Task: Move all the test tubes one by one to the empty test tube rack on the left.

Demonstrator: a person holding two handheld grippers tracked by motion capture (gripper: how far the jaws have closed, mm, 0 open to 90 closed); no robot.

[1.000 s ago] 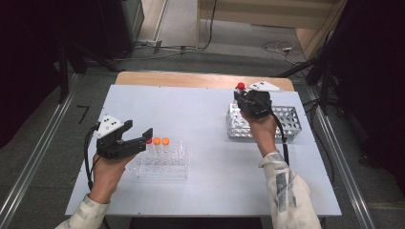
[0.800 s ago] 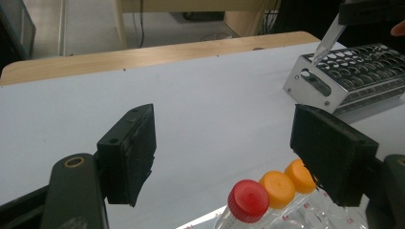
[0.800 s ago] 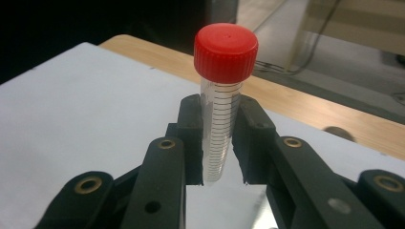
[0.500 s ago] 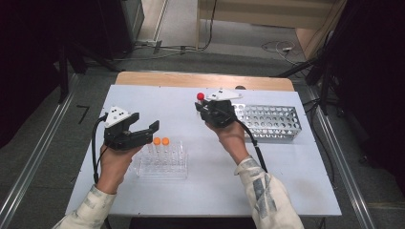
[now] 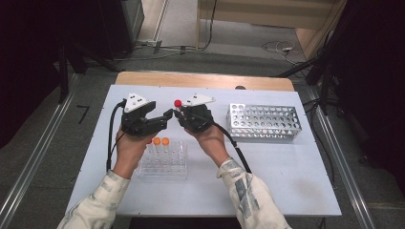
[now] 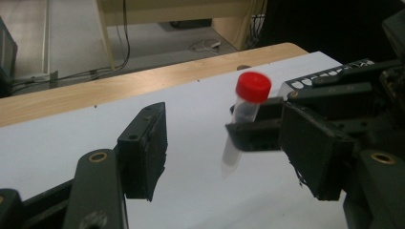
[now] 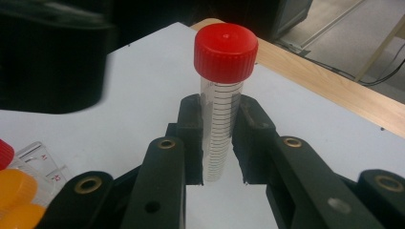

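A clear tube with a red cap (image 7: 224, 62) stands upright between the pads of my right gripper (image 7: 220, 138), which is shut on its graduated body. In the high view this right gripper (image 5: 180, 113) hovers over the middle of the white table (image 5: 286, 181), the red cap (image 5: 177, 103) on top. My left gripper (image 5: 162, 119) faces it from the left, tips almost meeting. Its jaws have just been closing. In the left gripper view the tube (image 6: 246, 114) hangs in the gap of my left gripper (image 6: 227, 152), and neither pad touches it.
A clear plastic rack (image 5: 162, 167) with two orange-capped tubes (image 5: 161, 141) sits just below the left hand; a further red cap (image 7: 2, 152) shows beside them. A metal tube rack (image 5: 263, 121) stands at the right. A wooden strip (image 5: 205, 80) runs along the table's far edge.
The right gripper carried the red-capped tube left from the metal rack to the table's middle. The left gripper rose and shifted right toward it, its jaws narrower.
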